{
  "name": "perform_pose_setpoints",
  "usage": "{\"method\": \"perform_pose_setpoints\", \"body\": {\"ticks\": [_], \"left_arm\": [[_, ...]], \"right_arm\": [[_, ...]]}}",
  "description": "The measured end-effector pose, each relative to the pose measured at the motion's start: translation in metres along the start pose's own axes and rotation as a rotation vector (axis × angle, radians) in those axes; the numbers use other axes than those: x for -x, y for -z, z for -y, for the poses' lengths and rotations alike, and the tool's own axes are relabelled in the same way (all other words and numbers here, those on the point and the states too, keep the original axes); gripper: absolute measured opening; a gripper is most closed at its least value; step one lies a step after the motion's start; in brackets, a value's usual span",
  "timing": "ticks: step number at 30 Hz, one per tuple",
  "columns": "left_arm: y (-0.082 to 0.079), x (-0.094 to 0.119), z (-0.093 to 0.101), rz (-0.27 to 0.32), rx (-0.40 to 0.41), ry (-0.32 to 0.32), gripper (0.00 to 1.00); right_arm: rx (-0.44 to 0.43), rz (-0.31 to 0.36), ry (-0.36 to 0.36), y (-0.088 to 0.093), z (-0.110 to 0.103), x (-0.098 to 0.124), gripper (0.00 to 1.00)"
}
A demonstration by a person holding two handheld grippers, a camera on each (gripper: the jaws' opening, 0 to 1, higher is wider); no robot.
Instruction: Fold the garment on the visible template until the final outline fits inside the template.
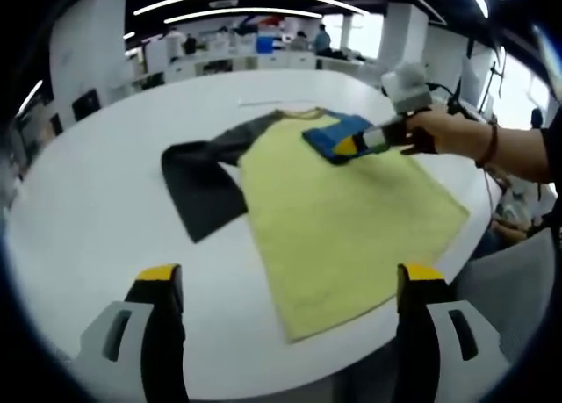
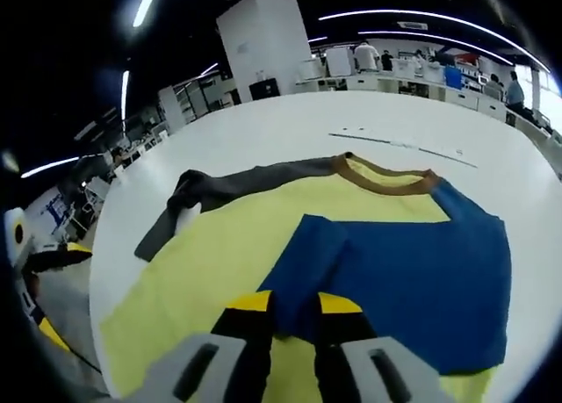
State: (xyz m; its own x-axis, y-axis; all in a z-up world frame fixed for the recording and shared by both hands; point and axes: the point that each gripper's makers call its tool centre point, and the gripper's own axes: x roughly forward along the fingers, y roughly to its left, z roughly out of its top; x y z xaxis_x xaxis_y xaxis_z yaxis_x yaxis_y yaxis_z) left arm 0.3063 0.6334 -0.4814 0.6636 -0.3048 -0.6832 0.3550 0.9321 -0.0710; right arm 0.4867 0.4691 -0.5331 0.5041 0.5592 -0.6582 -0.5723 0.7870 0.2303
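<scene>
A yellow T-shirt [image 1: 342,219] lies flat on the white round table [image 1: 97,201], with its brown collar [image 2: 386,183] at the far side. Its dark grey sleeve [image 1: 202,179] is spread out to the left. The blue sleeve [image 1: 334,138] is folded over onto the yellow chest. My right gripper [image 1: 351,146], held by a hand, is shut on that sleeve's edge; in the right gripper view its jaws [image 2: 296,308] pinch the blue cloth [image 2: 413,262]. My left gripper [image 1: 291,273] hovers open over the near hem, holding nothing.
A thin line marking [image 2: 404,144] runs across the table beyond the collar. The shirt's near right corner reaches the table edge [image 1: 457,236]. A person's forearm [image 1: 518,153] comes in from the right. Desks and people stand far behind.
</scene>
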Motion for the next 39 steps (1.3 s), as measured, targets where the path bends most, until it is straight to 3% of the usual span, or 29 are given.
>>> {"method": "perform_pose_setpoints", "body": {"ticks": [6,15,22,36,39], "left_arm": [[0.002,0.0,-0.001,-0.012,-0.017,-0.006,0.98],[0.003,0.0,-0.001,-0.013,-0.018,-0.003,0.98],[0.005,0.003,-0.004,-0.012,-0.014,-0.009,0.98],[0.005,0.003,-0.003,-0.01,-0.013,-0.005,0.98],[0.005,0.003,-0.003,-0.012,-0.014,-0.007,0.98]], "right_arm": [[0.015,0.02,-0.005,-0.007,-0.005,0.001,0.0],[0.049,0.065,-0.099,-0.026,-0.039,-0.003,0.0],[0.06,0.034,-0.146,-0.021,-0.056,-0.014,0.01],[0.081,-0.001,-0.167,-0.016,-0.057,-0.008,0.06],[0.088,0.014,-0.132,-0.021,-0.048,-0.006,0.07]]}}
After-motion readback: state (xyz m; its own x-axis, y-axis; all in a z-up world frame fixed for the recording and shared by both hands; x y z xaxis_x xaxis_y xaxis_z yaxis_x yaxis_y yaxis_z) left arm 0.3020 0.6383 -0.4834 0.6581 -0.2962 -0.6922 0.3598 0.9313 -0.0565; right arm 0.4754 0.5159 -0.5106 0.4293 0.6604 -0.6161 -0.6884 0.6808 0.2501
